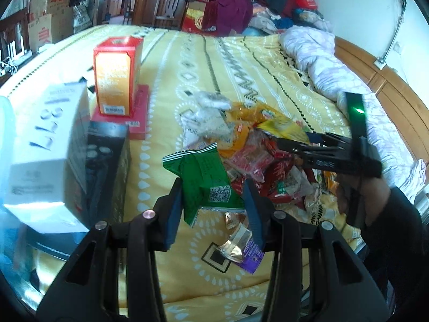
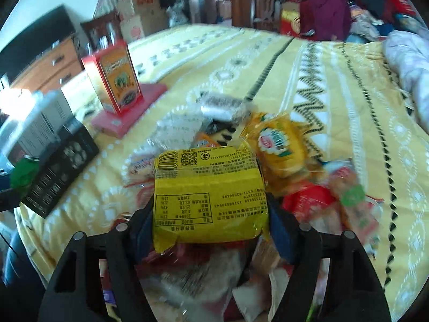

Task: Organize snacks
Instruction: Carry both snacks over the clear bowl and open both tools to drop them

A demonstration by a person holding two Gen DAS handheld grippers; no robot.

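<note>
My left gripper (image 1: 211, 204) is shut on a green snack packet (image 1: 203, 177), its blue pads pressing both sides just above the yellow bedspread (image 1: 187, 61). To its right lies a heap of mixed snack packets (image 1: 257, 161). At the heap's far side my right gripper (image 1: 295, 145) holds a yellow packet (image 1: 281, 127). In the right wrist view that yellow packet (image 2: 209, 193), its label facing the camera, fills the gap of the right gripper (image 2: 213, 225), and both pads touch its edges. The green packet (image 2: 22, 174) shows at the far left there.
An orange-red box (image 1: 118, 75) stands on a flat pink box (image 1: 136, 118) at the left. Nearer are a white box (image 1: 45, 150) and a black box (image 1: 107, 166). A purple wrapper (image 1: 249, 257) lies below the left gripper. A lavender duvet (image 1: 335, 61) lies rolled at the right.
</note>
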